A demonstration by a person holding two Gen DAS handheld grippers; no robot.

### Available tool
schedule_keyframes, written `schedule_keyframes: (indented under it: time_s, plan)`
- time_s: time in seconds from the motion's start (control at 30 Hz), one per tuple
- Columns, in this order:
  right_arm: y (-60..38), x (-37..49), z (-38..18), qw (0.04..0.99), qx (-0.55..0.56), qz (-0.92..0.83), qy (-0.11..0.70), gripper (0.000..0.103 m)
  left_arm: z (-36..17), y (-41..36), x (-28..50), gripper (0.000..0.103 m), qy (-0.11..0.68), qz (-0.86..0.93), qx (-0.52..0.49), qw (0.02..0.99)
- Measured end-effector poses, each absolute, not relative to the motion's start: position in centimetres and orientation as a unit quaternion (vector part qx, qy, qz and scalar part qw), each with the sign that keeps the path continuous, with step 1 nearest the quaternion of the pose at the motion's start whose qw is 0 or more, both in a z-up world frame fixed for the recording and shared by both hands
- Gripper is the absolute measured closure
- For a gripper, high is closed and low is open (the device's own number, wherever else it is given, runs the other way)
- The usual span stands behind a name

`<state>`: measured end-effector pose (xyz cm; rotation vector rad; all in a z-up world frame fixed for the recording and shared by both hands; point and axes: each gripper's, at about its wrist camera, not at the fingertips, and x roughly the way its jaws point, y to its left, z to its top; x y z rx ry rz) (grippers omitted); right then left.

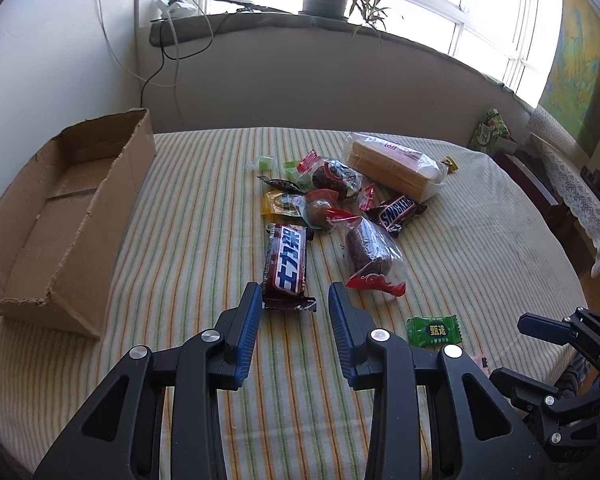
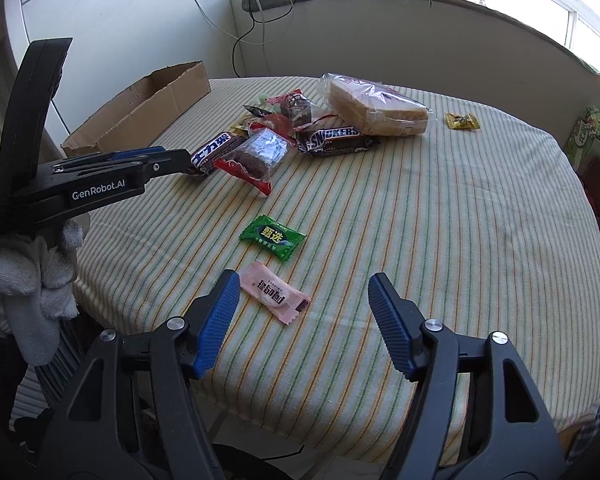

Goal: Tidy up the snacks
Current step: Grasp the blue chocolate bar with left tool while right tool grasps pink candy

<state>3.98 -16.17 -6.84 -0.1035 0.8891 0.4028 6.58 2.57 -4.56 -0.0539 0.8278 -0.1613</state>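
Lining up on the near end of the bar [image 1: 286, 264], the left gripper [image 1: 294, 298] has its jaws parted a little wider than the wrapper, one finger on each side of the crimped end, gripping nothing; that straddle looks chosen so a simple close would catch the bar across its narrow width. The box [image 1: 66, 216] sits at the left edge of the table [image 1: 480, 240] with its open top up, likely the place the snacks are meant to go, which would explain why the left hand takes the bar lying nearest it. Beyond the bar, the pile stays heaped mid-table: a Snickers [image 2: 336, 140], a date pack [image 1: 370, 258] just right of the bar, and bread [image 1: 392, 166] at the far side. A yellow candy [image 2: 462, 121] lies apart at the far right. The right gripper [image 2: 300, 292] hangs wide open and empty over the near edge, above a pink candy [image 2: 274, 296] that lies between its fingers, with a green candy [image 2: 273, 237] just beyond; this seems a ready position for the loose near pieces.
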Motion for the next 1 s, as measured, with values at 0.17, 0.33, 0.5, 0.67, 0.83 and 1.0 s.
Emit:
schedule_keyframes:
  time_s: [0.17,0.33,0.5,0.67,0.83,1.0]
  plan:
    - [-16.0,4.3,-7.7,0.870,-0.042,0.216,0.442,0.042,-5.1,2.5,8.5,0.070,0.410,-0.086,-0.026,0.907]
    - [-15.2,4.8,-7.9,0.866,-0.054,0.231,0.441,0.042,-6.2,2.1,10.3,0.070,0.421,-0.079,-0.015,0.904]
    - [-14.2,5.5,-8.8,0.855,-0.078,0.245,0.451,0.044,-7.1,1.9,11.4,0.070,0.434,-0.084,-0.017,0.897]
    - [-13.1,6.3,-9.3,0.846,-0.119,0.253,0.453,0.054,-7.7,2.1,11.9,0.076,0.438,-0.083,-0.026,0.895]
    - [-13.0,6.3,-9.3,0.843,-0.142,0.253,0.453,0.079,-7.7,2.1,11.8,0.076,0.434,-0.081,-0.028,0.897]
    - [-13.8,6.3,-9.2,0.846,-0.125,0.248,0.455,0.082,-7.4,2.5,11.5,0.076,0.430,-0.075,-0.030,0.899]
